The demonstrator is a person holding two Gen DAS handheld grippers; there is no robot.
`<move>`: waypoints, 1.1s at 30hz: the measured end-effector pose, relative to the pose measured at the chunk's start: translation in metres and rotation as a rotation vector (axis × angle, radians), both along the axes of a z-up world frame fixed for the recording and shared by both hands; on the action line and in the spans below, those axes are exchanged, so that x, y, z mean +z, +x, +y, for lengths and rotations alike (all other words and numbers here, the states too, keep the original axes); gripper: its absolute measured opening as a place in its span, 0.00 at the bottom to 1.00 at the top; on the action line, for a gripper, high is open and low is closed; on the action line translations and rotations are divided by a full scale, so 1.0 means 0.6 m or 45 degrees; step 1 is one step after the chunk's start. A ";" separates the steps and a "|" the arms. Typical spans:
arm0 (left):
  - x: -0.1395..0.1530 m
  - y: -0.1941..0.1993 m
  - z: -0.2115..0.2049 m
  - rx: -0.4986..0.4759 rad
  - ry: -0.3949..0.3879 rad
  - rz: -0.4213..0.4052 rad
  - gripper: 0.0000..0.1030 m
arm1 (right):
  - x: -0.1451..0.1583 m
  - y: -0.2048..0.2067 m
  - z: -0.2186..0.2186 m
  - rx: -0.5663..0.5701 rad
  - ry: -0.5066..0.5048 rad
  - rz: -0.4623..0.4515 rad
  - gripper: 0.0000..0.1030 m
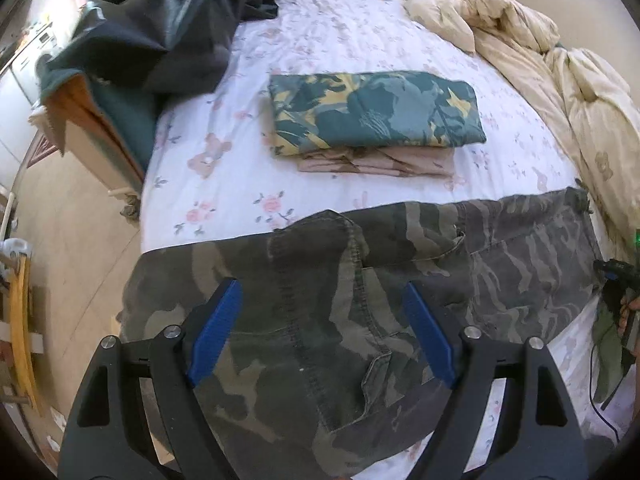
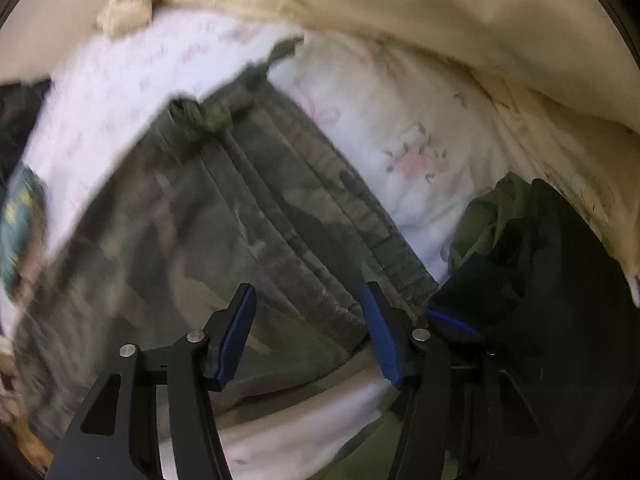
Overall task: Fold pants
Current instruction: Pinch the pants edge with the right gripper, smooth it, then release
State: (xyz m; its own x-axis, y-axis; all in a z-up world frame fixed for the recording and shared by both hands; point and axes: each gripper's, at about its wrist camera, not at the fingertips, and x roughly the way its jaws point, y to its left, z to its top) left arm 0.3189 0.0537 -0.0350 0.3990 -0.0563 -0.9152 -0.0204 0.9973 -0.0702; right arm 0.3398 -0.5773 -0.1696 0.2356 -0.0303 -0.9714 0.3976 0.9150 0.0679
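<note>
Two folded garments (image 1: 376,120) lie beyond our camouflage pants (image 1: 360,300) on the floral sheet (image 1: 224,184); dark clothes (image 1: 160,32) beyond-left, cream duvet (image 1: 580,120) right; left gripper (image 1: 324,332) and right gripper (image 2: 308,332) gape above the pants, holding nothing

I count one pair of camouflage pants (image 1: 360,300) spread at the near edge of the bed sheet (image 1: 240,184). Beyond them lie two folded garments (image 1: 376,110) stacked, one dark pile (image 1: 168,28), one cream duvet (image 1: 560,92). Two grippers: left gripper (image 1: 326,334), right gripper (image 2: 308,332). Possibly another dark-green heap (image 2: 500,216) beside the pants; blurred.
</note>
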 end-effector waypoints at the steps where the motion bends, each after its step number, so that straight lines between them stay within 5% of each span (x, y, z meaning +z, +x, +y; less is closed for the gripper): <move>1: -0.005 0.001 -0.004 -0.015 0.001 0.010 0.78 | -0.003 0.000 0.004 0.023 -0.030 0.000 0.30; 4: -0.016 0.002 -0.012 -0.048 -0.009 0.048 0.78 | 0.011 0.001 0.016 0.091 -0.075 -0.042 0.07; 7: -0.018 0.004 -0.010 -0.039 -0.020 0.056 0.78 | 0.055 0.002 0.034 0.187 -0.203 -0.096 0.04; 11: -0.010 0.003 -0.003 -0.025 -0.069 0.059 0.78 | 0.125 -0.012 -0.002 0.113 -0.266 -0.177 0.03; 15: -0.007 0.001 -0.003 -0.032 -0.093 0.058 0.78 | 0.082 -0.016 -0.035 0.044 -0.268 -0.006 0.03; 18: -0.007 -0.001 -0.005 -0.040 -0.089 0.062 0.78 | -0.002 0.001 -0.015 0.144 -0.322 0.263 0.06; 22: -0.005 -0.005 0.001 -0.032 -0.090 0.065 0.78 | 0.012 0.015 0.012 0.206 -0.377 0.299 0.23; 24: -0.007 -0.004 0.003 -0.031 -0.092 0.074 0.78 | 0.043 0.024 0.018 0.228 -0.384 0.243 0.48; 25: -0.008 -0.004 0.005 -0.028 -0.097 0.080 0.78 | 0.064 0.032 0.022 0.238 -0.406 0.185 0.70; 26: -0.009 -0.002 0.005 -0.025 -0.105 0.085 0.78 | 0.080 0.039 0.025 0.247 -0.412 0.120 0.75; 33: -0.011 0.005 -0.005 -0.047 -0.070 0.072 0.78 | 0.098 0.153 0.047 0.286 -0.253 -0.121 0.73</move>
